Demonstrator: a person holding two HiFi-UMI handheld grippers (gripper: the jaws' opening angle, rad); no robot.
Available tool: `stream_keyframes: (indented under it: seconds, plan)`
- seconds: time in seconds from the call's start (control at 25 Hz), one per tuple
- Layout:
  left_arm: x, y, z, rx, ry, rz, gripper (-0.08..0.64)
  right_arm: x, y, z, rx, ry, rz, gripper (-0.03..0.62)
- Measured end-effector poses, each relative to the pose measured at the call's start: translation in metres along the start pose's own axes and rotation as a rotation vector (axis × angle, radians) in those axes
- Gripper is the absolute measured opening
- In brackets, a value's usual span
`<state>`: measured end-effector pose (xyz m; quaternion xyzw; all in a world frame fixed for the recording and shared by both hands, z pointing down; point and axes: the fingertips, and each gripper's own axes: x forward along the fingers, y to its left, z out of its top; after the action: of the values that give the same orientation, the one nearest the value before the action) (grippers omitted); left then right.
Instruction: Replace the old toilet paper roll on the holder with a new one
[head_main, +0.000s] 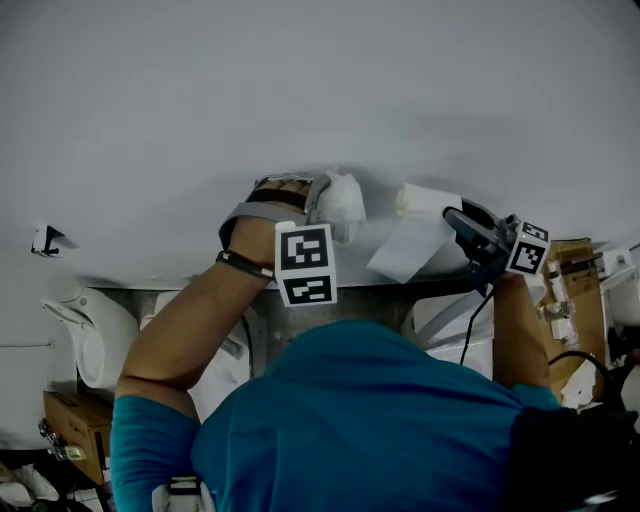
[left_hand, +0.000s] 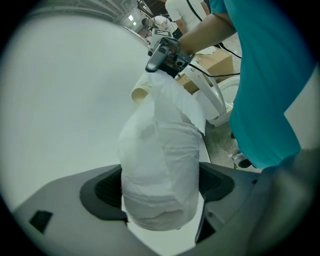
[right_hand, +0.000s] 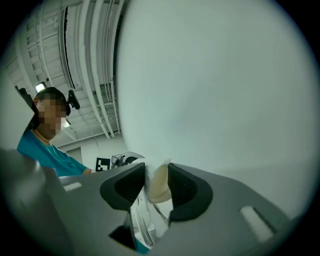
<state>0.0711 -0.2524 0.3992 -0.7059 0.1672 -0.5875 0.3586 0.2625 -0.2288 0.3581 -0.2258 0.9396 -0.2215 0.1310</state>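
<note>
Your left gripper (left_hand: 160, 194) squeezed the soft, light new toilet paper roll (left_hand: 160, 150) mid-body; your right gripper (right_hand: 156, 190) pinched the thin, crushable cardboard tube (right_hand: 160, 181).

Cardboard tube (right_hand: 159, 182) half behind pads (right_hand: 187, 192)

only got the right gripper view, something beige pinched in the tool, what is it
Observer: The left gripper view shows a nearly bare cardboard tube; the right tool grips one end of it.
Operator: any paper left on it
Observer: Yes. In the head view a loose sheet hangs down from the tube.
Operator: whats the other hand got
Observer: The left tool is shut on a plump white roll. The head view shows the roll about level with the tube and apart from it.
</note>
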Motion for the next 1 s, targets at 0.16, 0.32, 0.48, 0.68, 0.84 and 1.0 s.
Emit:
stream_keyframes:
  seconds: [0.16,0.32,0.48,0.68,0.84,1.0]
  plan:
    - [0.007,-0.011,0.038,-0.001,-0.010,0.021,0.437,-0.020,-0.007,0.008,-0.003,0.010,0.001,0.146]
    - [0.016,-0.024,0.069,-0.007,-0.007,0.062,0.437,-0.039,-0.012,0.015,-0.002,0.031,-0.003,0.146]
    - [0.033,-0.048,0.081,-0.014,0.011,0.102,0.437,-0.048,-0.012,0.010,0.009,0.050,-0.011,0.146]
    - [0.068,-0.076,0.077,-0.026,0.039,0.121,0.437,-0.057,-0.019,0.004,0.023,0.073,-0.020,0.144]
    - [0.084,-0.080,0.055,-0.027,0.106,0.169,0.437,-0.064,-0.020,0.003,0.029,0.084,-0.017,0.144]
    - [0.095,-0.079,0.033,-0.020,0.154,0.209,0.437,-0.065,-0.021,0.000,0.036,0.096,-0.013,0.144]
